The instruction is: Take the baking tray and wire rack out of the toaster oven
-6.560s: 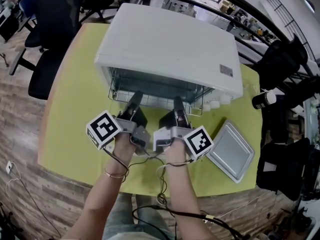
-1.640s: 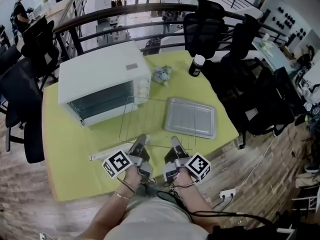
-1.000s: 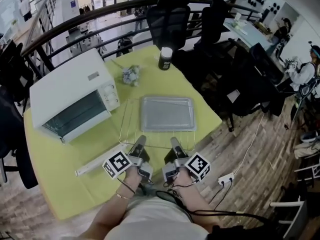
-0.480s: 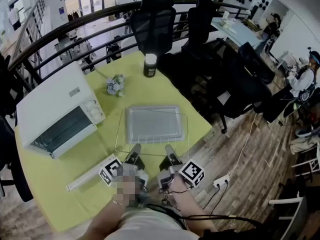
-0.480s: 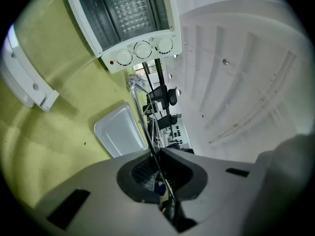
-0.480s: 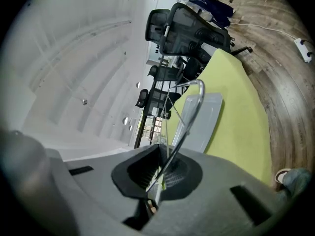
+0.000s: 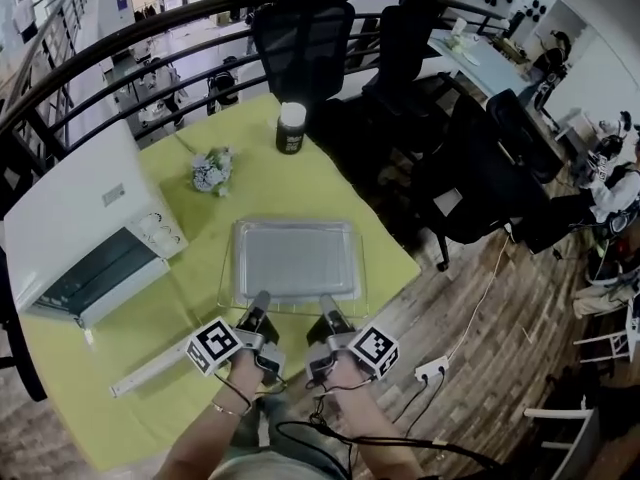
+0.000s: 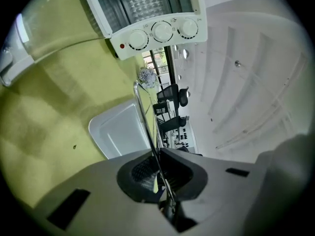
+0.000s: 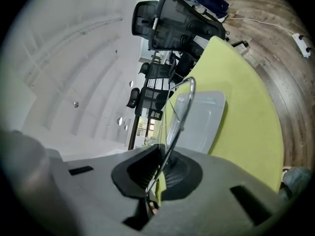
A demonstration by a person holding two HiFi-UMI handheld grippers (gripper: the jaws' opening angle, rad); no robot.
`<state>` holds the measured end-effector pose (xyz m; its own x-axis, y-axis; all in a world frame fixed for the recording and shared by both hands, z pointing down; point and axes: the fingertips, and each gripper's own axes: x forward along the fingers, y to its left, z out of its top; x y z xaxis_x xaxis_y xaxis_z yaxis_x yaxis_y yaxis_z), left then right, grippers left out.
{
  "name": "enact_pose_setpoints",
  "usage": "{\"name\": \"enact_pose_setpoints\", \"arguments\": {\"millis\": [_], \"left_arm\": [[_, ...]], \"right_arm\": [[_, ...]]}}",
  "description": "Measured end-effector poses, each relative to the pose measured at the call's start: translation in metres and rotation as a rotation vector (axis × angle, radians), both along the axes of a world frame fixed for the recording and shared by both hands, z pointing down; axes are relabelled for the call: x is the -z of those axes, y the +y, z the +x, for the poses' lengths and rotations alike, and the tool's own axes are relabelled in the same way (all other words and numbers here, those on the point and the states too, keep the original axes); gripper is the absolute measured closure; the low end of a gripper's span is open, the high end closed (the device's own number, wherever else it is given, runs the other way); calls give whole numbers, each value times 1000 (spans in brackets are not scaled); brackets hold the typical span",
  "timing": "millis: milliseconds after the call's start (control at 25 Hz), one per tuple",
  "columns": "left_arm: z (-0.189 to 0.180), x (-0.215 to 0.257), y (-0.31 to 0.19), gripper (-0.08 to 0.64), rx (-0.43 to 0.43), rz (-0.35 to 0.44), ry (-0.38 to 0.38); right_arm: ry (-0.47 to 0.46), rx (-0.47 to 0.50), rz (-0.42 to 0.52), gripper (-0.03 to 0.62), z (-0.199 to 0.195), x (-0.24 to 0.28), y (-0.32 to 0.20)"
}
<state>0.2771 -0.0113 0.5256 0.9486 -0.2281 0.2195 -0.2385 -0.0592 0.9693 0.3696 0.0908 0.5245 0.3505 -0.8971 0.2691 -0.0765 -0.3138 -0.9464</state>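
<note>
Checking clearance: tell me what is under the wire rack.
The baking tray, seen through the wire rack, on the yellow-green table. The table beneath the tray is hidden.

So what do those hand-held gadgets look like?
The left gripper and right gripper are grey bodies with black jaws, each bearing a white cube printed with black square markers. Black cables trail back; a thin bracelet circles the left wrist.

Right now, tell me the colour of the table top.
Yellow-green table top; the head view shows it best.
</note>
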Motion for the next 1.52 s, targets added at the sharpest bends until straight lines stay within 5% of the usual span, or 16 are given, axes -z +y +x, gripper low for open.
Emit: {"name": "enact_pose_setpoints", "arguments": {"millis": [880, 1320, 1520], "left_arm": [[31, -41, -15, 552, 7, -83, -88], [27, -47, -8, 552, -73, -96, -148], [25, -49, -1, 551, -118, -115, -153]], "right_arm": [[-94, -19, -42, 595, 31, -45, -14], [-87, 5, -99, 593, 31, -50, -13], [-85, 20, -120, 500, 28, -52, -13]]}}
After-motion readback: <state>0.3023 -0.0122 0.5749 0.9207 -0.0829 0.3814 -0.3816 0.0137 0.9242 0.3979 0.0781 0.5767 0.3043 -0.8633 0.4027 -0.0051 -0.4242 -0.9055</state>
